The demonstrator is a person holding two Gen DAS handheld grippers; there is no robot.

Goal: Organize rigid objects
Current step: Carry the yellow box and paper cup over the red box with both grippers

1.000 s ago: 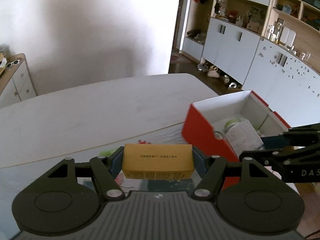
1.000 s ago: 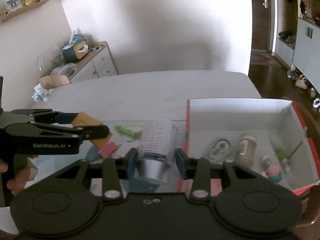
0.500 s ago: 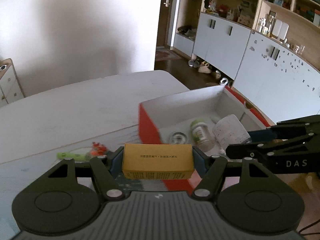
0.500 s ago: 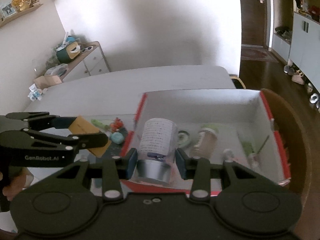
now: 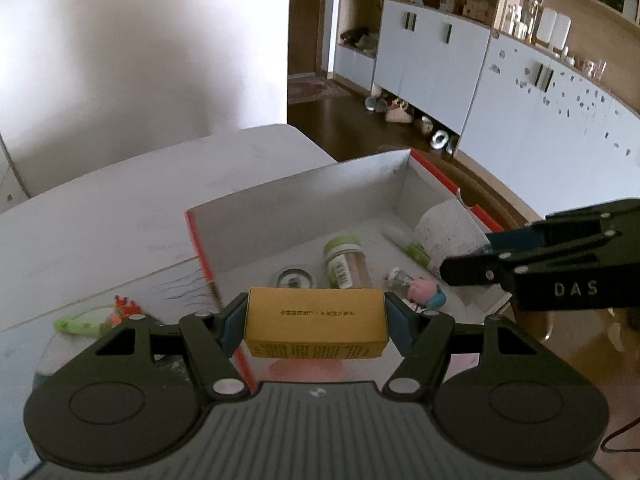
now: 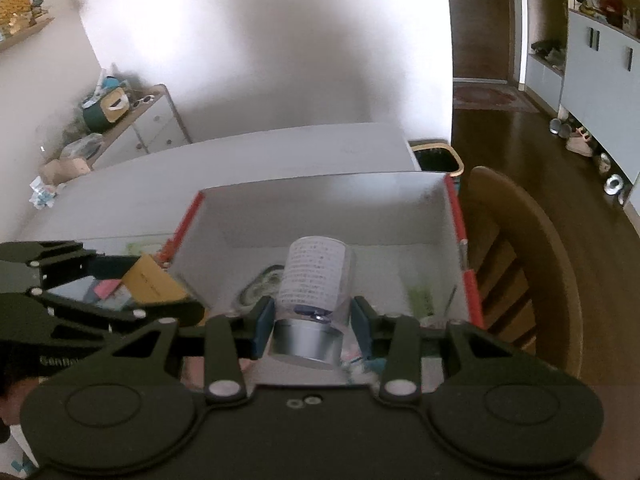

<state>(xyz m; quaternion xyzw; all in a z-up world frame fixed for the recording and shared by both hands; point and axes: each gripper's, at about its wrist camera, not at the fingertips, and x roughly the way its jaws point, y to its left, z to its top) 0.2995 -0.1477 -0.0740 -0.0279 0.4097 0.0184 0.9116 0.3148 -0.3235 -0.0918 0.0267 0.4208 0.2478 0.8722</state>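
My left gripper (image 5: 316, 320) is shut on a small yellow carton (image 5: 316, 322) and holds it above the near left part of a red box with a white inside (image 5: 304, 196). My right gripper (image 6: 312, 318) is shut on a clear bottle with a printed label and silver cap (image 6: 314, 280), held over the same box (image 6: 320, 200). The bottle also shows in the left wrist view (image 5: 448, 236), and the carton in the right wrist view (image 6: 154, 282). A brown jar with a green lid (image 5: 346, 262), a round tin (image 5: 294, 280) and a pink figure (image 5: 424, 290) lie in the box.
A green and orange toy (image 5: 96, 320) lies on the white table (image 5: 120, 208) left of the box. A wooden chair (image 6: 516, 264) stands at the table's right side. A bin (image 6: 436, 158) stands beyond the table. Cabinets line the far right wall.
Both grippers have moved right with their loads, from beside the box to over its inside. The jaws have stayed shut.
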